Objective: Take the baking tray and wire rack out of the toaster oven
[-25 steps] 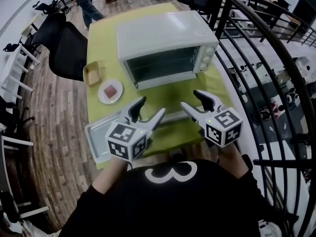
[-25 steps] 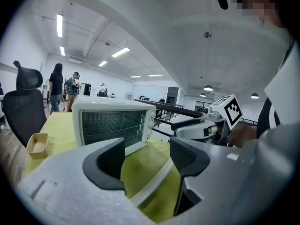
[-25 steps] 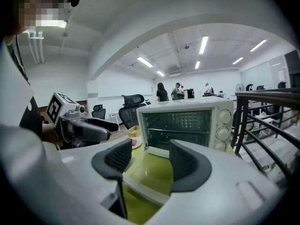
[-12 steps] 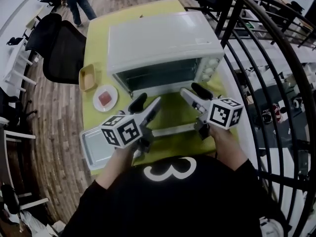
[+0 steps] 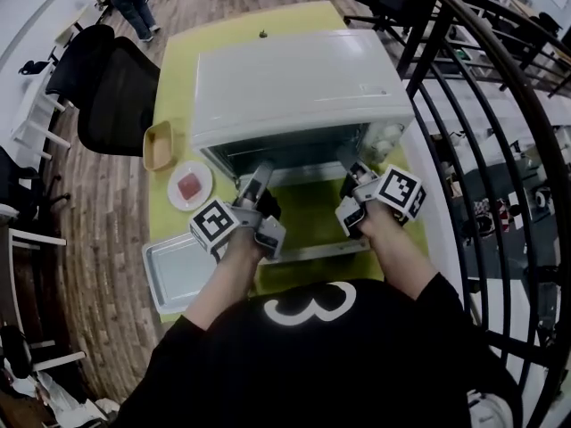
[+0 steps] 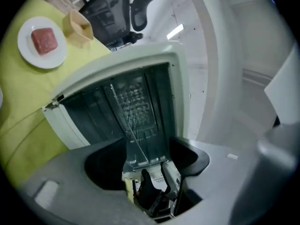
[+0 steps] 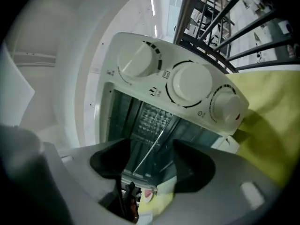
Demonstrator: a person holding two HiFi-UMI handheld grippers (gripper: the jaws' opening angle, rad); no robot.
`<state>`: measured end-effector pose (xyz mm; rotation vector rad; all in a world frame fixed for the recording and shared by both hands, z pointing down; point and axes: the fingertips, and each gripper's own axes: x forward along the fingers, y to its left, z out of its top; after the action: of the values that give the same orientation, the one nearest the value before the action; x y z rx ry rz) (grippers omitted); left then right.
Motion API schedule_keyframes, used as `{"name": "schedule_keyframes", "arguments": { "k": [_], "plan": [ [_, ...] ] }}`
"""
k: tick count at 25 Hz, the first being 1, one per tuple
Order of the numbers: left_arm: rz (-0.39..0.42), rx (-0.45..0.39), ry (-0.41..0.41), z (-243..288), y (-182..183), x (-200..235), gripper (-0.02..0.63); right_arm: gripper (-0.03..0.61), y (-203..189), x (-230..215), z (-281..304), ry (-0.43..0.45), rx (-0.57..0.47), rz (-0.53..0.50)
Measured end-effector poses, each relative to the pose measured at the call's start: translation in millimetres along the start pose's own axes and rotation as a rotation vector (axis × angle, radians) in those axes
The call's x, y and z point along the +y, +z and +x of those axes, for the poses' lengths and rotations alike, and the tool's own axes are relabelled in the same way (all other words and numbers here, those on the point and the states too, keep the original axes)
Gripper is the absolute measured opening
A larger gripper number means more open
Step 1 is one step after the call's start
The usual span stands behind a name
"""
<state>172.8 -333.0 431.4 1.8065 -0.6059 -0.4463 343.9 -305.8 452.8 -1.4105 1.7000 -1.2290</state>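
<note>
Finds wire rack (image 6: 133,107) inside toaster oven (image 5: 294,78); baking tray (image 5: 174,275) on worktop (image 5: 312,214), front-left of oven. Finds left hand-held gripper (image 5: 260,173) and right hand-held gripper (image 5: 356,173) at oven mouth, jaws apart, nothing clamped, right's just opened wider. Judges uneven pull likely to jam rack, thin wire to slip.

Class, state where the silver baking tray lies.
Head view, lower left: the baking tray lies at the green table's near corner, outside the toaster oven, below the white plate, beside the left tool.
</note>
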Motion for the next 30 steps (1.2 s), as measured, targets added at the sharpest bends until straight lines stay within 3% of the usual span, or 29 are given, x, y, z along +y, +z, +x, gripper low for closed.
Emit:
{"name": "schedule_keyframes", "arguments": {
  "k": [8,18,26,30],
  "plan": [
    [-0.174,-0.183,-0.023,15,39,33,0.284,0.276,14,-23,29,-0.004,-0.063,0.087],
    [-0.194,-0.235,0.032,36,57,56,0.266,0.273,22,-24,51,0.032,-0.113,0.166],
    [-0.199,-0.254,0.053,38,64,63,0.076,0.102,27,-20,57,0.061,-0.127,0.167],
    [-0.198,-0.262,0.053,38,65,63,0.031,0.054,29,-20,56,0.076,-0.129,0.174]
  ]
}}
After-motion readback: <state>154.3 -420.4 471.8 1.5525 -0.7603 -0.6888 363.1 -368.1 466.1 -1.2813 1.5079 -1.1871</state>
